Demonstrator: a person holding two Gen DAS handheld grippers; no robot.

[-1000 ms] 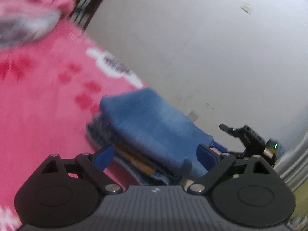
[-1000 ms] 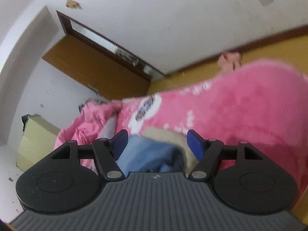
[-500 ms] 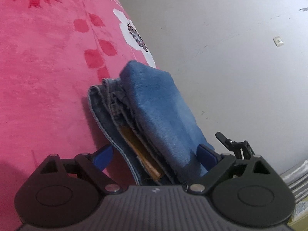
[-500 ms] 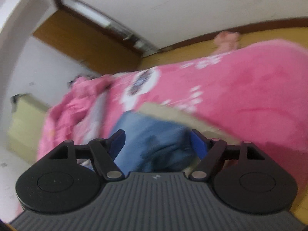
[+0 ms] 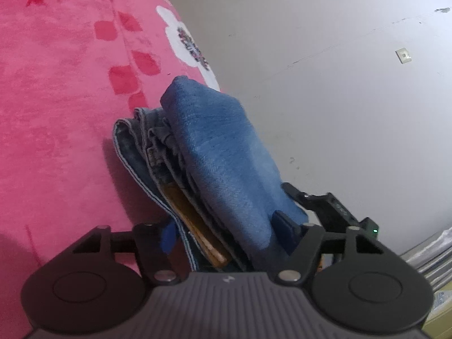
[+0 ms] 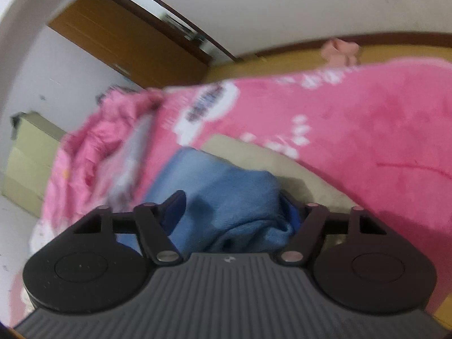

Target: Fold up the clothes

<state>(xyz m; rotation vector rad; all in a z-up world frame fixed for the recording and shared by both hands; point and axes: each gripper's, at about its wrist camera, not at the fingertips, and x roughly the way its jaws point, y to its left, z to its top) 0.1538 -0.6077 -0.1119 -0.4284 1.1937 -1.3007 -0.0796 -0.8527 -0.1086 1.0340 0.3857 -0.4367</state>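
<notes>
A folded stack of blue jeans (image 5: 214, 152) lies on the pink flowered blanket (image 5: 56, 113), with a brown leather patch showing between the layers. My left gripper (image 5: 226, 231) has its fingers on both sides of the near end of the stack and grips it. In the right wrist view the same jeans (image 6: 223, 206) fill the space between the fingers of my right gripper (image 6: 234, 214), which holds the other end. The right gripper's black body (image 5: 330, 212) shows past the jeans in the left wrist view.
A beige strip of mattress or cloth (image 6: 271, 158) shows beside the jeans. A crumpled pink quilt (image 6: 93, 152) lies further back, near a yellow-green cabinet (image 6: 25, 158). A white wall (image 5: 339, 84) borders the bed, and a wooden door (image 6: 121, 39) is beyond.
The left gripper has come closer, so the jeans now sit deeper between its fingers. The right wrist view has swung and the jeans look larger between its fingers.
</notes>
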